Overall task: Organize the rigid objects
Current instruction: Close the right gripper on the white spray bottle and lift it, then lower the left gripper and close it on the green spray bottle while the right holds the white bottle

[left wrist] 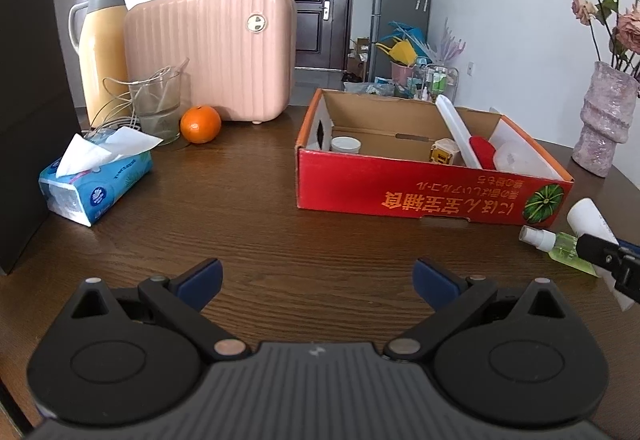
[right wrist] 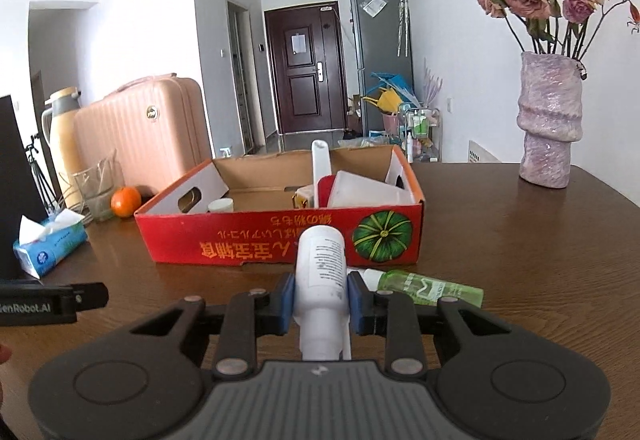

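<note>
My right gripper (right wrist: 320, 296) is shut on a white tube (right wrist: 321, 264), held just in front of the red cardboard box (right wrist: 256, 244); in the left wrist view the tube (left wrist: 591, 220) shows at the far right. A green spray bottle (right wrist: 424, 288) lies on the wooden table (right wrist: 520, 260) just right of the gripper, also seen as the spray bottle (left wrist: 556, 244) in the left wrist view. The box (left wrist: 400, 192) holds a white jar (left wrist: 346, 145), a small yellow toy (left wrist: 443, 152), a long white stick (left wrist: 458, 130), a red item and a white lid. My left gripper (left wrist: 316, 274) hovers open over bare table.
At the back left stand a pink suitcase (left wrist: 212, 52), a yellow thermos (left wrist: 102, 48), a glass cup with wires (left wrist: 158, 108) and an orange (left wrist: 200, 124). A tissue pack (left wrist: 94, 184) lies left. A vase of flowers (right wrist: 550, 120) stands at the right.
</note>
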`<state>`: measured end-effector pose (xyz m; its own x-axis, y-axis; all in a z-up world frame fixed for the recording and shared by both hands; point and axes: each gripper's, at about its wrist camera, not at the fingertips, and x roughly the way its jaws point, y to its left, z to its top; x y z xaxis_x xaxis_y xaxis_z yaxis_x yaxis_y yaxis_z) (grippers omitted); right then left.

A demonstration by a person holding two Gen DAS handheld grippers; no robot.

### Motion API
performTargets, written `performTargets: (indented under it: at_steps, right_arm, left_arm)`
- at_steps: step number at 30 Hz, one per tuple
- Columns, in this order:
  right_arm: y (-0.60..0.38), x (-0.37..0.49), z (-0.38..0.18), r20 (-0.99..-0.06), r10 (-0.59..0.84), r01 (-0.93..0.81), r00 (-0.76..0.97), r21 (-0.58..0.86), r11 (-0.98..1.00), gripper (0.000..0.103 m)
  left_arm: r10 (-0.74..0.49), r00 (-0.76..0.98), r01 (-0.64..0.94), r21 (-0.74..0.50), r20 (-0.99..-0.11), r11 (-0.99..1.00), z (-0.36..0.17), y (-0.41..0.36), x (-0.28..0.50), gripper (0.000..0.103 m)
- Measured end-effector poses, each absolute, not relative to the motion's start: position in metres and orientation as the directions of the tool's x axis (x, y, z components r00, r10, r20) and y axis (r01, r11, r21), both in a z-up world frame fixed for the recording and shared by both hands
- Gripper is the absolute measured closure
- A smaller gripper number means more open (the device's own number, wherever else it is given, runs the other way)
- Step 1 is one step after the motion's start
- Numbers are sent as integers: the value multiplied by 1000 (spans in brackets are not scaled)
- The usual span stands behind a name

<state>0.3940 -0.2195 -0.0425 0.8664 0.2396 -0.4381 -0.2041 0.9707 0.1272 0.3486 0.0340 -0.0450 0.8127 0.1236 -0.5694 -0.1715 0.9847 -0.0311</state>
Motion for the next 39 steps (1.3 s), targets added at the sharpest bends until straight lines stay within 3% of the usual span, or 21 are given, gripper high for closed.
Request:
performTargets:
  at_steps: [26, 39]
  right_arm:
    - [-313, 398, -32, -377, 153, -92, 913, 174, 980, 76]
    - [-361, 412, -39, -397, 106, -33, 912, 185, 982, 76]
  left_arm:
    - [13, 801, 16, 43, -598, 999, -50, -98, 394, 0]
    - [10, 766, -8, 6, -642, 1000, -57, -164, 438, 0]
